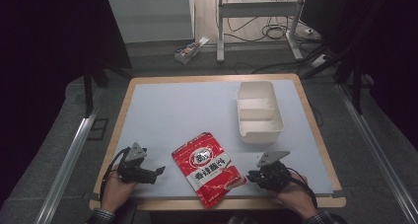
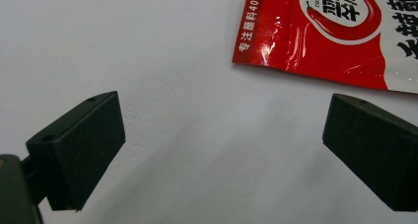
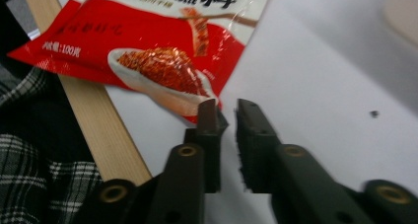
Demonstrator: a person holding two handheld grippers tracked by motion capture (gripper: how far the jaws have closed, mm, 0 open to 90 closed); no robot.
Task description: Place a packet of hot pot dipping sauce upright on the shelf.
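Right gripper [image 3: 226,110] is seen nearly clenched at lower centre of its view, jaws a sliver apart at the red seasoning packet's [image 3: 162,46] corner, nothing clearly pinched yet; left gripper [image 2: 222,150] is spread wide, holding nothing; packet lies at bottom centre of the high view, white bin [image 1: 260,110] upper right; looks like the pick-up stage, so a firmer pinch is needed before lifting.

A lab-like workroom: dark curtains, loose floor cables [image 1: 276,31], metal frame legs [image 1: 220,31].
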